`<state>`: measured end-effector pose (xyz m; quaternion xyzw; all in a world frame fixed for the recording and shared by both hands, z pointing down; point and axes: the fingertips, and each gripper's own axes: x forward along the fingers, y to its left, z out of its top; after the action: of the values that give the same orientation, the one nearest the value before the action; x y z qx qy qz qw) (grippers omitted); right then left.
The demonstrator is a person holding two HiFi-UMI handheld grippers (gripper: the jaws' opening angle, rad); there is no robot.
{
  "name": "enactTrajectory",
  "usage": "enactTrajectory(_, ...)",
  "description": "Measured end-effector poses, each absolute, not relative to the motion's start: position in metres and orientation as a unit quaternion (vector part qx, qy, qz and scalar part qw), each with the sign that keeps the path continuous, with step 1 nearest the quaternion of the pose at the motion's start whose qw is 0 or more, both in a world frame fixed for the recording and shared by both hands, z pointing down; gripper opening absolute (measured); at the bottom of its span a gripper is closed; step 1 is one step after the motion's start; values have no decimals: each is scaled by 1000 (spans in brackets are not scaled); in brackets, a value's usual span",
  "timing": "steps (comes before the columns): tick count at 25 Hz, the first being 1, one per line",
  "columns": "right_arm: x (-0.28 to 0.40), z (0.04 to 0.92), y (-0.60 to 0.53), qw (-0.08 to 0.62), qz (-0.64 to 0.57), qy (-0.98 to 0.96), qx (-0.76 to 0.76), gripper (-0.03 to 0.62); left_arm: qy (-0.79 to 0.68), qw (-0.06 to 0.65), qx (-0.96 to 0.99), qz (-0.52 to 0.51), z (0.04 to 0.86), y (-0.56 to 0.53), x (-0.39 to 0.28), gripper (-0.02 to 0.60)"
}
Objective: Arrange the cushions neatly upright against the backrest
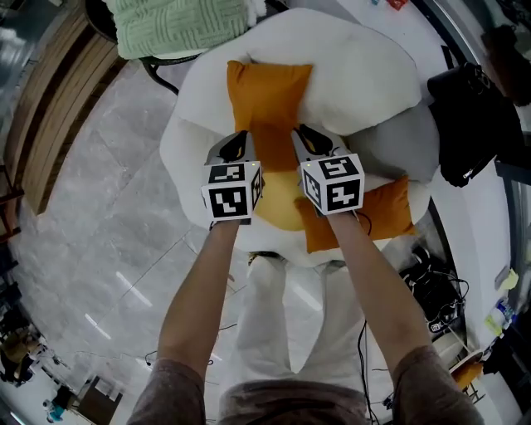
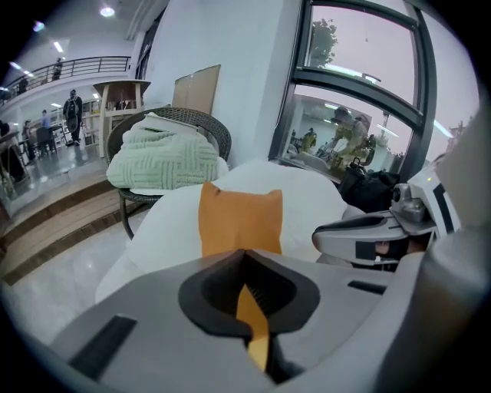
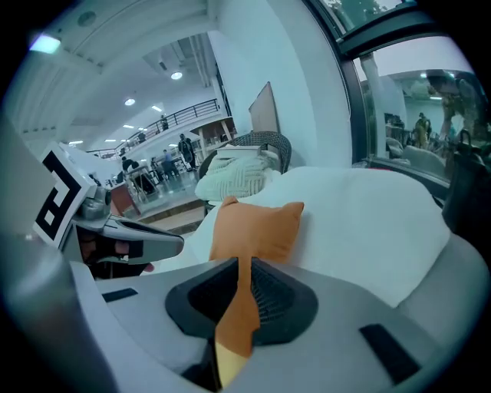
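Note:
An orange cushion (image 1: 267, 95) stands upright against the backrest of a white round armchair (image 1: 357, 58). Its lower edge reaches down between my two grippers. My left gripper (image 1: 239, 143) is shut on that edge, and a strip of orange fabric shows between its pads (image 2: 249, 295). My right gripper (image 1: 305, 137) sits close beside it, with orange fabric filling the slit between its pads (image 3: 242, 295). The same cushion (image 2: 239, 219) (image 3: 257, 226) rises ahead in both gripper views. A second orange cushion (image 1: 386, 212) lies flat at the seat's right front.
A yellow cushion (image 1: 278, 203) lies on the seat under my grippers, and a grey cushion (image 1: 394, 149) rests at the right. A wicker chair holding a green blanket (image 1: 178, 25) stands behind to the left. A black bag (image 1: 473, 116) and cables (image 1: 431, 290) sit at the right.

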<state>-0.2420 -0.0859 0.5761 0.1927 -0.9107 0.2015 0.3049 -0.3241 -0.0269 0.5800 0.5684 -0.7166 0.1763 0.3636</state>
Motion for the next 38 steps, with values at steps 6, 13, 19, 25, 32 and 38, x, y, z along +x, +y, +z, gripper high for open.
enactTrajectory(6, -213, 545, -94, 297, 211, -907, 212, 64, -695, 362, 597, 169, 547, -49, -293, 3)
enactTrajectory(13, -142, 516, -120, 278, 215, -897, 269, 63, -647, 346, 657, 174, 523, -93, -221, 3)
enactTrajectory(19, -39, 508, -139, 267, 238, -869, 342, 63, -576, 332, 722, 191, 514, -127, -115, 11)
enactTrajectory(25, 73, 506, -139, 257, 260, -826, 428, 63, -497, 317, 781, 206, 510, -144, -7, 48)
enactTrajectory(32, 145, 543, -93, 237, 324, -774, 490, 66, -413, 312, 814, 263, 547, -119, 65, 86)
enactTrajectory(38, 147, 617, -35, 246, 385, -735, 501, 112, -368, 328, 811, 314, 619, -75, 80, 120)
